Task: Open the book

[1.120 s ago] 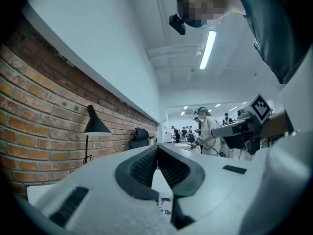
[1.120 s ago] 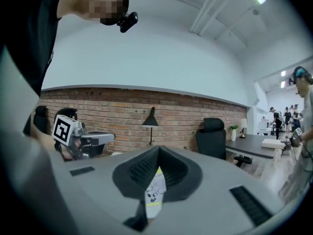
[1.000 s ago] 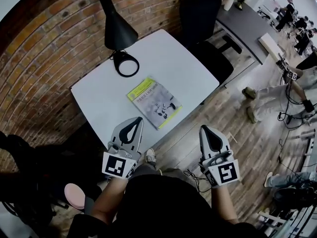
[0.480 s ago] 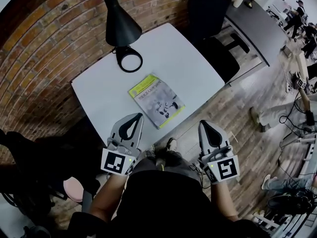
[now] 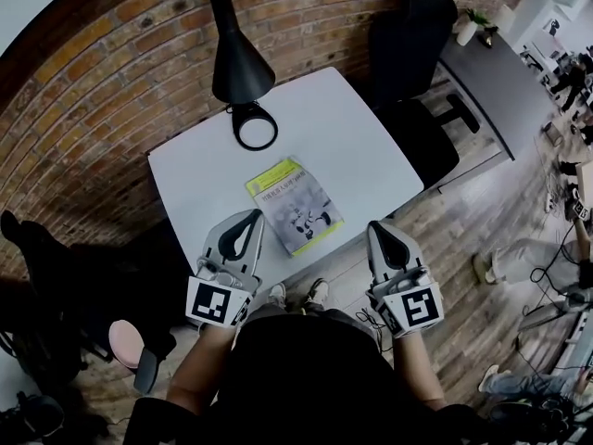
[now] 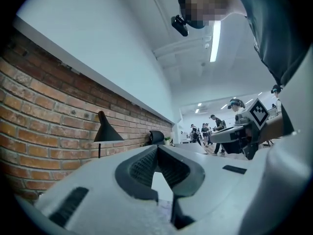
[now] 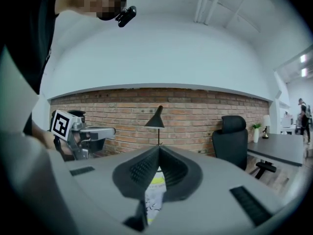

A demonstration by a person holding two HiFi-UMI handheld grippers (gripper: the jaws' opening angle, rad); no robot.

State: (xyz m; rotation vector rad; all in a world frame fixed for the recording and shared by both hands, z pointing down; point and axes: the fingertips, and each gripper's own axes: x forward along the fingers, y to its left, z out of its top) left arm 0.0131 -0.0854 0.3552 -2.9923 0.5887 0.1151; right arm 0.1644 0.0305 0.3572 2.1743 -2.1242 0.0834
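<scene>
1 book point(image 5: 293, 204), 1 lamp point(image 5: 239, 63); L gripper point(image 5: 254, 214), R gripper point(image 5: 374, 225) fingers pinched together, empty.

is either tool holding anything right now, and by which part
Nothing is held. The left tool and the right tool are both shut and empty, apart from the closed book lying flat on the table.

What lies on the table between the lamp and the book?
Nothing: in the head view, only bare table separates the lamp and the book.
</scene>
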